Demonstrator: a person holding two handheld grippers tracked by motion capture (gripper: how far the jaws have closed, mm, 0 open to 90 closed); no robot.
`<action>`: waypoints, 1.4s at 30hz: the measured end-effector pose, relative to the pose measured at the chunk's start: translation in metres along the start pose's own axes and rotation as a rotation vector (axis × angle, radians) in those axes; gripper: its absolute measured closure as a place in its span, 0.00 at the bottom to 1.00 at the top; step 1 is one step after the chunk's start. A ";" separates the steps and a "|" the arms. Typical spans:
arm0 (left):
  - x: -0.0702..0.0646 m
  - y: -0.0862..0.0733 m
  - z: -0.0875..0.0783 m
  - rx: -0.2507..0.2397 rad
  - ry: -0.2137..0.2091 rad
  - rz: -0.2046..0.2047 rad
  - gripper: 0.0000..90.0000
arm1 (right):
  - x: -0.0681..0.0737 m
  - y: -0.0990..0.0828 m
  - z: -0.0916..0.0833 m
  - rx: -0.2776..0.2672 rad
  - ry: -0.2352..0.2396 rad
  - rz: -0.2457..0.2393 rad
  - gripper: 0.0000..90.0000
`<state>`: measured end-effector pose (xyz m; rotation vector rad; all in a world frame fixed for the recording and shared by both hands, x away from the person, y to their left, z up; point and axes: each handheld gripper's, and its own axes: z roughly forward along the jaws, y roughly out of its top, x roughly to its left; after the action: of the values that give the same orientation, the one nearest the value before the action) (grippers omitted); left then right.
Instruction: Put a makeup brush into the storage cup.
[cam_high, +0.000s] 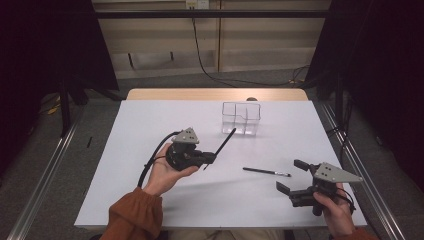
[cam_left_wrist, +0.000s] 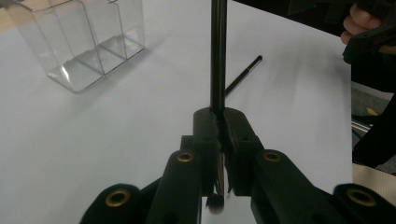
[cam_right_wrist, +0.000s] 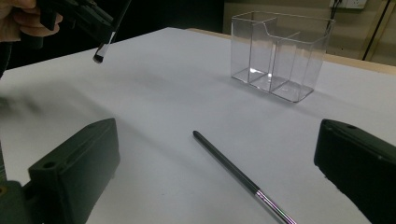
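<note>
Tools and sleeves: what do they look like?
Both are black two-jaw tools, left tool and right tool, each topped with a grey three-cornered plate. Brass-coloured rivets mark the linkage. A black cable trails from the left one. The sleeves are rust-orange.

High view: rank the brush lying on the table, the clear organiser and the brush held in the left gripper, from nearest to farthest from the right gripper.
1. Lying brush, just to the left of the right gripper.
2. Held brush, mid-table, in the left gripper.
3. Organiser, toward the far edge.
</note>
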<state>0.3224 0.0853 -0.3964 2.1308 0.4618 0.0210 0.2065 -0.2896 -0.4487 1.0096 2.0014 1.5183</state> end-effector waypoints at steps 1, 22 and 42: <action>-0.001 0.001 0.003 0.005 -0.007 0.004 0.94 | 0.000 0.000 0.000 -0.001 0.000 0.000 0.00; -0.019 0.018 0.017 0.212 -0.080 0.060 0.94 | 0.002 0.002 0.000 -0.023 0.016 0.000 0.00; -0.018 0.022 0.014 0.424 -0.068 0.095 0.94 | 0.007 0.009 0.009 0.010 0.031 -0.011 0.00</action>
<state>0.3153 0.0572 -0.3836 2.5590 0.3458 -0.1033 0.2110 -0.2774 -0.4420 0.9833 2.0337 1.5289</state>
